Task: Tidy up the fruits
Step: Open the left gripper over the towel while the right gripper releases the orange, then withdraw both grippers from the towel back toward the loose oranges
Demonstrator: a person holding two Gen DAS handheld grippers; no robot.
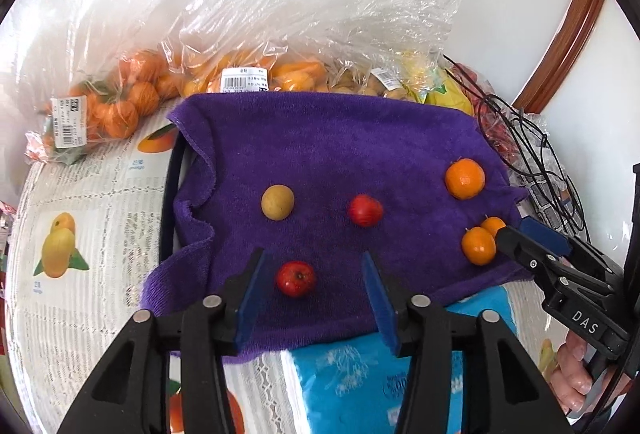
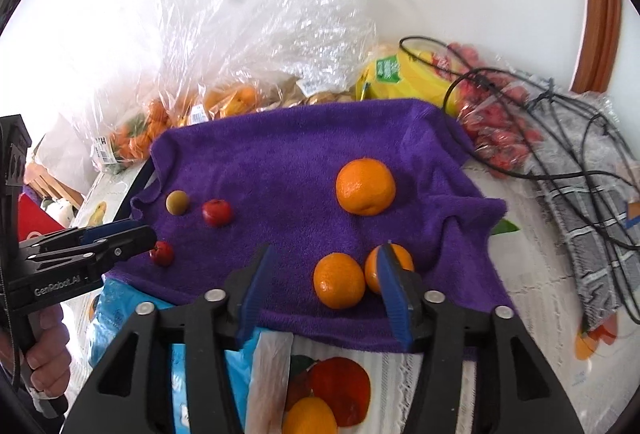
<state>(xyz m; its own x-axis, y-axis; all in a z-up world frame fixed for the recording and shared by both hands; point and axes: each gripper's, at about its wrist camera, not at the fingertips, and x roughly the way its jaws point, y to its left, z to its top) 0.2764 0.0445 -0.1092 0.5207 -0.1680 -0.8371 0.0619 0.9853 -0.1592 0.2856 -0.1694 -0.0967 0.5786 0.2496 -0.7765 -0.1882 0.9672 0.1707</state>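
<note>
A purple towel (image 1: 340, 138) holds loose fruit. My left gripper (image 1: 314, 258) is open, and a small red fruit (image 1: 296, 278) lies between its blue pads without touching them. Farther back are a yellow-green fruit (image 1: 277, 202), a second red fruit (image 1: 365, 210) and a large orange (image 1: 465, 179). My right gripper (image 2: 328, 250) is open over a small orange (image 2: 339, 280), which no pad touches. A second small orange (image 2: 404, 258) sits partly behind its right finger. Each gripper shows in the other's view, at the towel's near edge.
Clear plastic bags of oranges (image 1: 128, 102), other bagged fruit (image 2: 404, 78) and red fruit (image 2: 500, 130) line the back. Black cables (image 2: 560, 138) and a checked cloth (image 2: 588, 242) lie to the right. A blue pack (image 1: 360, 386) sits under the towel's front edge on a fruit-print tablecloth (image 1: 80, 218).
</note>
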